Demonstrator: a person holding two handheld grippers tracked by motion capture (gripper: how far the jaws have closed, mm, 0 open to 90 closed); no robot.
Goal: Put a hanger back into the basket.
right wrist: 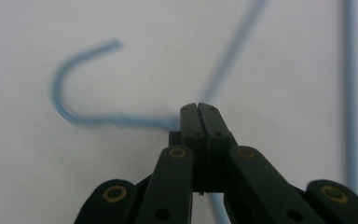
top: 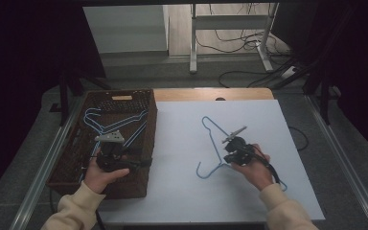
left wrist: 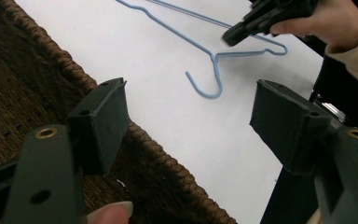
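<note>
A blue wire hanger (top: 213, 141) lies flat on the white tabletop (top: 182, 191), its hook (top: 200, 173) pointing toward the near edge. My right gripper (top: 226, 161) is shut, and its tips hover just over the hanger's neck (right wrist: 121, 122). One shoulder wire passes under the jaws, and I see nothing pinched between them (right wrist: 199, 109). My left gripper (top: 146, 163) stands open and empty above the right rim of a brown woven basket (top: 152, 122). In the left gripper view its open jaws (left wrist: 186, 100) frame the basket rim (left wrist: 168, 158) and the hanger hook (left wrist: 209, 91), with the right gripper (left wrist: 228, 38) beyond.
Several more blue hangers (top: 100, 120) lie inside the basket at the table's left. The wooden table edge (top: 211, 94) shows behind the white sheet. Past it on the floor are a metal stand (top: 194, 43) and cables (top: 239, 43).
</note>
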